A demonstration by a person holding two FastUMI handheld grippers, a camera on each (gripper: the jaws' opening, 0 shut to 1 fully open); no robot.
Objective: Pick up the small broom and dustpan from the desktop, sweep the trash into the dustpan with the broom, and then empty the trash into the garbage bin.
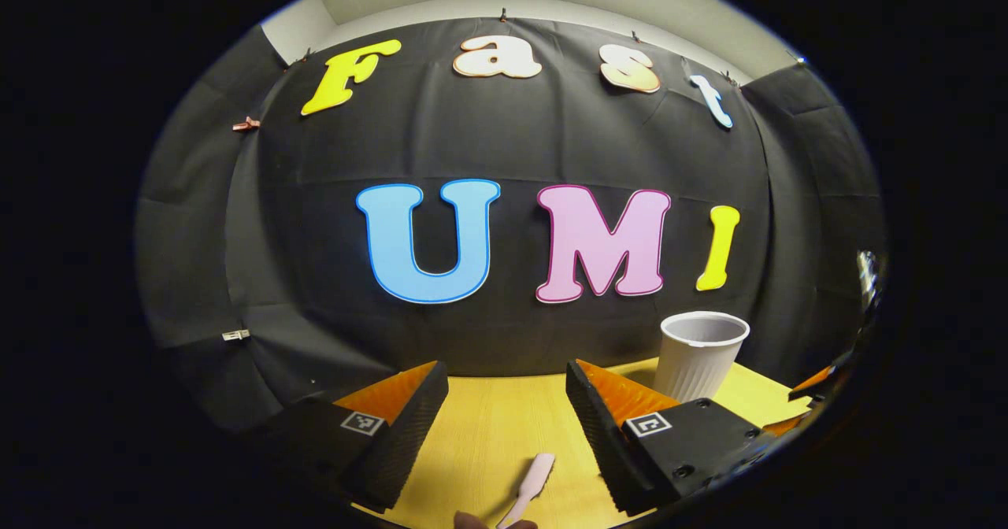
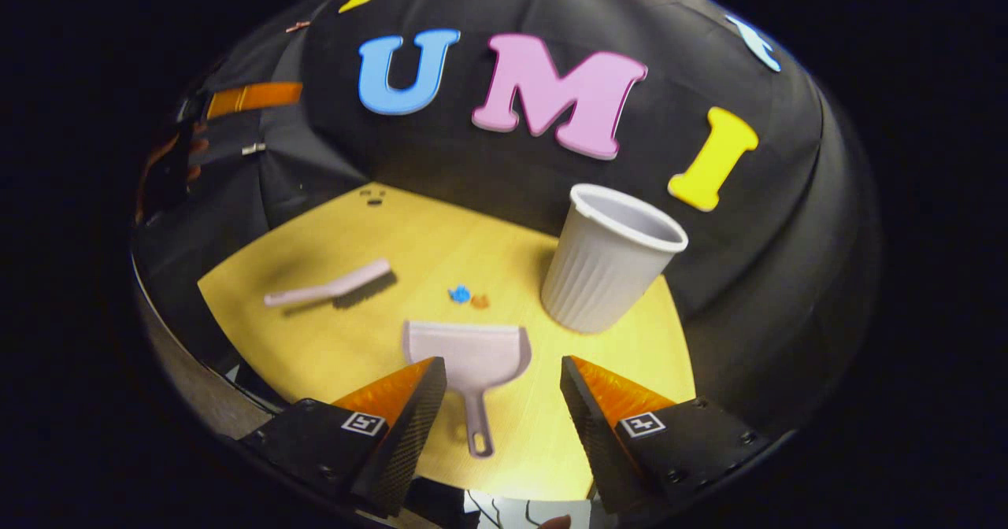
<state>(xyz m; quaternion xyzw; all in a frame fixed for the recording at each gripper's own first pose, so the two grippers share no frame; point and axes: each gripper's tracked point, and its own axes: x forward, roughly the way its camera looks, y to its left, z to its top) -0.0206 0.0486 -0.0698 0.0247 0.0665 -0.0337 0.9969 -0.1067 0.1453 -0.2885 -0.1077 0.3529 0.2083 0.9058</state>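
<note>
**Fingers of both grippers spread wide above the desktop, nothing held**

Left gripper view. The fingers (image 1: 409,427) of the left gripper (image 1: 508,434) stand wide apart at the bottom of the picture, with bare yellow desktop (image 1: 504,419) between them and nothing clamped. Low in the gap, near the bottom edge, lies the pale pink tip of the small broom (image 1: 529,486), flat on the wood and slanting up to the right; it touches neither finger. Beyond the right-hand finger stands the garbage bin (image 1: 699,353), a white ribbed cup-shaped bin, upright and open at the top, close to the black cloth wall. At the far right edge a part of the other gripper is just visible; its state cannot be read from this view.

Right gripper view. The fingers (image 2: 413,419) of the right gripper (image 2: 504,415) are likewise wide apart and hold nothing. Between them lies the dustpan (image 2: 469,353), flat on the desktop (image 2: 315,340), its handle pointing toward the camera and its open mouth facing away; whether the left-hand finger touches its edge cannot be told. Just past the mouth sit the trash (image 2: 467,297) pieces, one blue and one orange, side by side. The small broom (image 2: 335,286) lies well to the left, bristles down, handle pointing left. The garbage bin (image 2: 610,261) stands upright to the right of the trash, near the wall.
</note>
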